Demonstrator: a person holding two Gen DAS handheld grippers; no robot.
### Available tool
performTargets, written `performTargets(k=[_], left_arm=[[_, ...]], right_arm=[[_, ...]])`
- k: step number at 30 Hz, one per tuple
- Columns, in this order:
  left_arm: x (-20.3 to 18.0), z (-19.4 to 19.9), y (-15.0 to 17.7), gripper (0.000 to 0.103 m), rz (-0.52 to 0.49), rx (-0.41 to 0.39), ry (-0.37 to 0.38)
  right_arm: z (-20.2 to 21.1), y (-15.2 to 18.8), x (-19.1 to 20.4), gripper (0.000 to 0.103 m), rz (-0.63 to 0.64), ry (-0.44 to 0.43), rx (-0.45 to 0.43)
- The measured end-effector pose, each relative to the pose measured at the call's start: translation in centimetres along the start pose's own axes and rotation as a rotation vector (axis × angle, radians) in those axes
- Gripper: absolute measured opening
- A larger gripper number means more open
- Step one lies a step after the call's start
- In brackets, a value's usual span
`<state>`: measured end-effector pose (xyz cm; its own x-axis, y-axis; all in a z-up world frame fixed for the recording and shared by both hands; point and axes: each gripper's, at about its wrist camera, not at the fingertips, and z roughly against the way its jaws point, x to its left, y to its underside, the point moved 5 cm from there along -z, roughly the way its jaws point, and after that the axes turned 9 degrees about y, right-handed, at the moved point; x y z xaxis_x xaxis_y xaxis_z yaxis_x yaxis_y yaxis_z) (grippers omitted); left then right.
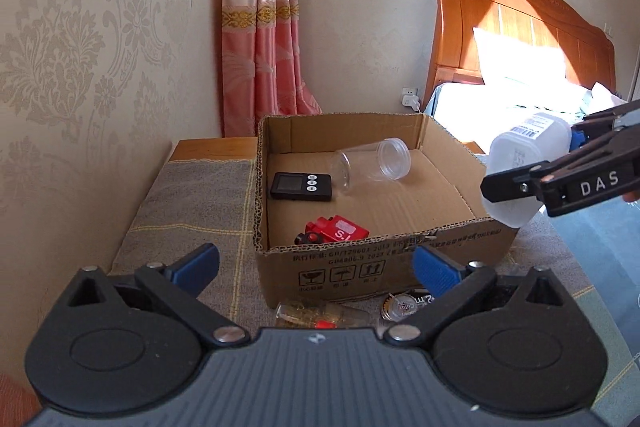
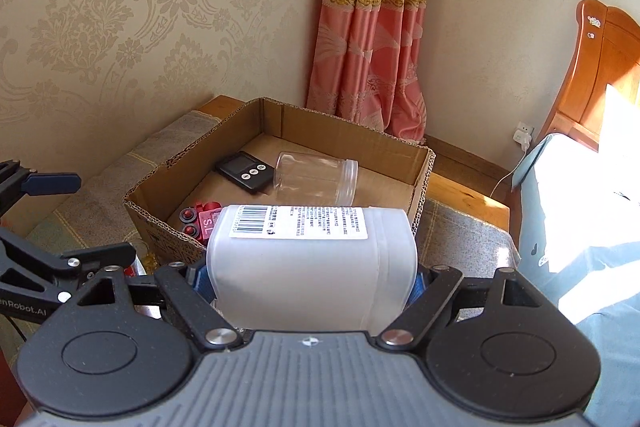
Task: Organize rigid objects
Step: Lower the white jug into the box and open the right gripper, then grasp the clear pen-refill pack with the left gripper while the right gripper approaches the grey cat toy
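An open cardboard box (image 1: 384, 259) stands on a cloth-covered table. Inside it lie a clear plastic jar (image 1: 372, 163) on its side, a black digital timer (image 1: 301, 187) and a red toy-like piece (image 1: 336, 229). My left gripper (image 1: 316, 265) is open and empty, just in front of the box's near wall. My right gripper (image 2: 310, 281) is shut on a white plastic container (image 2: 312, 267) with a barcode label, held at the box's right near corner. The left wrist view shows the same container (image 1: 520, 155) beside the box. A small glass bottle (image 1: 320, 313) and a metal cap (image 1: 400, 307) lie in front of the box.
The grey checked cloth (image 1: 192, 203) covers a wooden cabinet against the patterned wall. A pink curtain (image 1: 260, 39) hangs behind. A bed with a wooden headboard (image 1: 520, 19) stands to the right, and a wall socket (image 1: 410, 97) sits low behind the box.
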<state>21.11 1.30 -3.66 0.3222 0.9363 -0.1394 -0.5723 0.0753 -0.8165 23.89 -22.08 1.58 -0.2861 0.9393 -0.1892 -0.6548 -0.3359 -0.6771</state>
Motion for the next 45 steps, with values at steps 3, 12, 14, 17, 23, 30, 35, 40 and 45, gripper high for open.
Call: performTargets(k=[3,12,14,17,23,30,35,40,45], left_arm=[[0.6,1.0,0.8,0.102,-0.004,-0.001,-0.04],[2.3,2.2,3.0,0.102,0.043,0.012,-0.041],[2.5,2.1,3.1,0.102,0.042,0.016,-0.046],[2.7,2.1,3.2,0.102,0.052,0.014,-0.044],[3.2,2.0,3.6,0.102,0.064,0.028,-0.062],[3.0,2.3,3.9,0.102,0.064,0.034,-0.065],[2.8,2.5,4.5,0.102,0.048,0.05,-0.072],[2.9,2.3,5.6,0.102,0.038,0.087,-0.074],[2.6,1.8,6.7,0.102,0.012,0.14,-0.076]], right_arm=[[-1.1,-1.0,0.1,0.086,0.002,0.011,0.027],[-5.6,-3.3,0.5,0.086,-0.006,-0.016,0.212],[-6.9,-3.8,0.4,0.09,-0.023,-0.008,0.233],[-7.7,-4.5,-0.1,0.101,-0.033,0.066,0.215],[-6.9,-4.3,-1.0,0.103,-0.062,0.077,0.186],[-5.1,-2.5,-1.8,0.103,-0.111,0.068,0.17],[-3.2,0.4,-2.4,0.103,-0.167,0.086,0.138],[-1.6,4.2,-2.3,0.103,-0.191,0.134,0.103],[-0.1,8.4,-1.3,0.103,-0.179,0.194,0.048]])
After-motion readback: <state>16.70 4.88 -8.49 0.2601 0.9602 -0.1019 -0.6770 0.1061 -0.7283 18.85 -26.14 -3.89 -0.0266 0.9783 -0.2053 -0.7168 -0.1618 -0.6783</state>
